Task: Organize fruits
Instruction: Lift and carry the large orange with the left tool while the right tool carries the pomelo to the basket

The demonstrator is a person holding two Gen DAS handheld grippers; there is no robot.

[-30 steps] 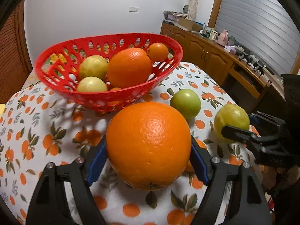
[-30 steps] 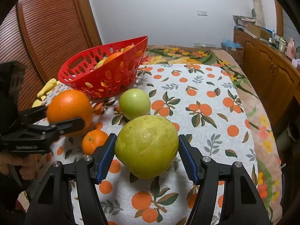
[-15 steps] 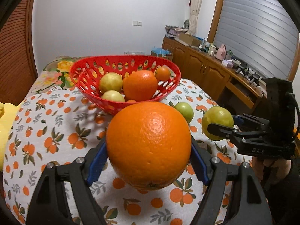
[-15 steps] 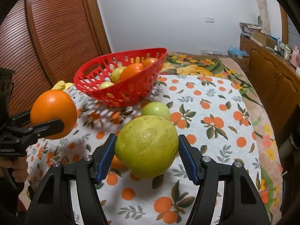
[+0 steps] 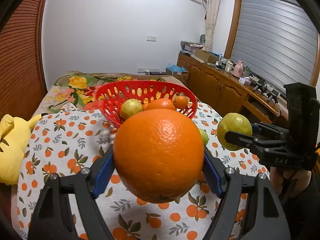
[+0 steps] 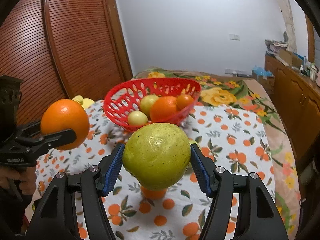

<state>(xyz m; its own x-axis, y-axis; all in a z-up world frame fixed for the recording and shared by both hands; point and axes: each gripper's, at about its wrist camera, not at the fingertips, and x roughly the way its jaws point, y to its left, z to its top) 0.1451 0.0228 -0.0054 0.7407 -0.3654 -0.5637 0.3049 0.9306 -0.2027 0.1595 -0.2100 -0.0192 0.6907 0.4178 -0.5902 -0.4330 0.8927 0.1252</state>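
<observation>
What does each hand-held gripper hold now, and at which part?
Left hand-held gripper: large orange, clamped at its two sides. Right hand-held gripper: yellow-green citrus, also at its sides.

A white tablecloth printed with oranges and green leaves [image 5: 66, 140] covers the counter, with a floral cloth of yellow and red blooms [image 6: 220, 96] beyond it. A yellow plush toy [image 5: 12, 140] lies at the cloth's left edge. A brown slatted wooden door [image 6: 60, 46] stands against the white wall, and a cluttered wooden sideboard [image 5: 220, 86] runs below grey window blinds [image 5: 276, 46].
</observation>
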